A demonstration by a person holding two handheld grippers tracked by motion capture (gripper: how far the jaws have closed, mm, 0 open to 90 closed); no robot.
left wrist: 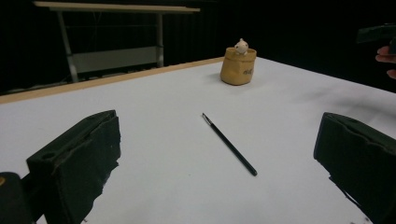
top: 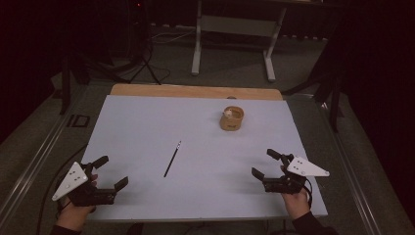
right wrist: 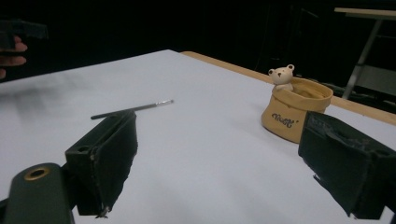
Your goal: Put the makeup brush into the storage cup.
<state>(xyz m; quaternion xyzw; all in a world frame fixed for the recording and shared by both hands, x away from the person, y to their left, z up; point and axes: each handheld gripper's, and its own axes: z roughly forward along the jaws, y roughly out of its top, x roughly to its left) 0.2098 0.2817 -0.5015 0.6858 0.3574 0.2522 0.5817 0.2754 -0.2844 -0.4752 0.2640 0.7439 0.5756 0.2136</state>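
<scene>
Left gripper [top: 111, 172], right gripper [top: 266, 164] agape.

You have one piece of writing on your table: a short dark word in looping script on the side of the tan pot [right wrist: 296, 114] with the little bear figure [right wrist: 282, 75] at its rim. From your right gripper view the letters show best, low on the pot's near side, but they are too small and curly for you to read with any certainty. From your left gripper view the same mark shows on the pot's front as a dark smudge. In your high view it is a faint dark patch.
</scene>
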